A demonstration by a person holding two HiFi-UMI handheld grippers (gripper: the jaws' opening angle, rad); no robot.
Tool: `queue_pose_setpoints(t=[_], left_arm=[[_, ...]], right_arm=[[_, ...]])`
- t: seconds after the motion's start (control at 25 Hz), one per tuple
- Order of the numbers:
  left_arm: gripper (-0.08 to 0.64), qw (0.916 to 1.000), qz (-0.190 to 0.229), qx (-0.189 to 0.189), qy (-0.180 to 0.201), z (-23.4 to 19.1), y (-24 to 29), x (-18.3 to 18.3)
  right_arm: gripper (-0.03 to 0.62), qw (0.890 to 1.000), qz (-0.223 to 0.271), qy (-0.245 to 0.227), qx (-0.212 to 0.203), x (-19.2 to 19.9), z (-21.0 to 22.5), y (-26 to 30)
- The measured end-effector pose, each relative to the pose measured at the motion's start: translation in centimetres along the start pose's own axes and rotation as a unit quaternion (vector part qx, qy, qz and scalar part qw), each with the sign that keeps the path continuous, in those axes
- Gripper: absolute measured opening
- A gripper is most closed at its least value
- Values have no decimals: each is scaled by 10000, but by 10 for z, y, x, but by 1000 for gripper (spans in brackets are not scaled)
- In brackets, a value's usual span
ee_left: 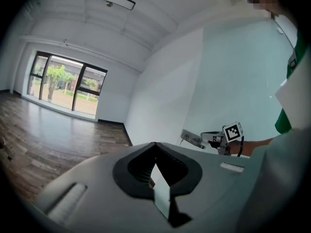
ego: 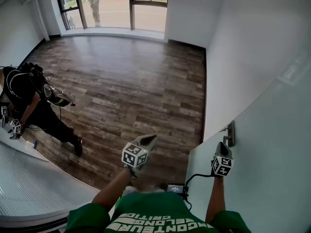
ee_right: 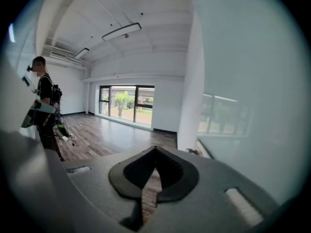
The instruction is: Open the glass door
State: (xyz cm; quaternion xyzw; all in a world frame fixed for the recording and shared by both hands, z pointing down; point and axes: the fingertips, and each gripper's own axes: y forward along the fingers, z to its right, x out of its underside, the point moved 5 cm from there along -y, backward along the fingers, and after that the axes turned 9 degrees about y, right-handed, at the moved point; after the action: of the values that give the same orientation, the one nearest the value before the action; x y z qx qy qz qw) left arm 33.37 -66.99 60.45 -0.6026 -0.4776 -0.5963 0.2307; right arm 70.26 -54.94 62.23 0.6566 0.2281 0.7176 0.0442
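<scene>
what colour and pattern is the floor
Dark brown wood-plank floor, mixed tones; best in head view.

The only writing in view stood on the person's green shirt (ego: pixel 146 212) at the bottom of the head view: white capital lettering (ego: pixel 155 224) in curved rows, cut by the frame edge and too distorted to read with certainty, though one run looked like "CONTEUR". The marker cube (ego: pixel 134 156) of the left gripper (ego: pixel 149 139) and the marker cube (ego: pixel 221 165) of the right gripper (ego: pixel 223 146) carried black-and-white square code patterns, with no letters or numbers. No other readable text showed.
</scene>
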Motion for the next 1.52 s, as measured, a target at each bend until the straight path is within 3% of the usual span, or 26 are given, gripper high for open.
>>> queue_pose_setpoints(t=[0.2,0.44,0.6,0.84,1.0,1.52], left_arm=[[17,9991,352,-181,120,-22,-38,-16],[17,9958,785,-428,203,-44,-94,-36],[17,9920,1117,-577,71,-58,-129,-48],[17,9922,1074,-633,-81,-67,-150,-41],[16,9932,1012,-575,-41,-70,-154,-37],[15,9941,1005,-418,-12,-75,-138,-23]], right_arm=[[-6,9931,465,50,-1079,-42,-73,0],[-6,9723,829,-40,-2184,-84,-172,-12],[-6,9584,905,-204,-2699,-99,-229,-23],[-6,9498,774,-71,-3029,-80,-285,-29],[-6,9458,585,-281,-3183,-67,-313,-33],[-6,9329,401,-413,-3556,-54,-326,-21]])
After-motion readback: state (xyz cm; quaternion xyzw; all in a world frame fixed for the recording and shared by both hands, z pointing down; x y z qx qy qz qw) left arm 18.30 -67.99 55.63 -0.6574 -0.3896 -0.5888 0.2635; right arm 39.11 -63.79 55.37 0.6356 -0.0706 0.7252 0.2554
